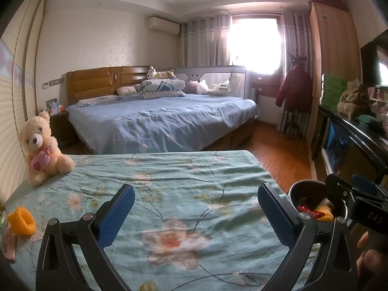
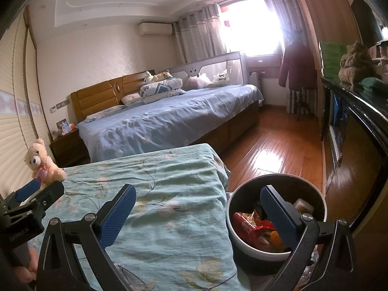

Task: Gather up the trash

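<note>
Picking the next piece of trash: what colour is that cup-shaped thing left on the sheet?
Yellow-orange cup, clearest in the left wrist view.

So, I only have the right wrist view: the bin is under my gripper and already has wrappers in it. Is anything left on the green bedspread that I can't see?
Observer: Yes. The left wrist view shows a yellow ring-shaped piece on the bedspread, near its left edge and closer to the camera than the teddy bear.
Operator: Anything with it?
Observer: A pink strip lies next to it, partly cut off by the edge of the frame.
Operator: Is the left gripper free?
Observer: Yes. The left gripper is open and empty above the bedspread.
</note>
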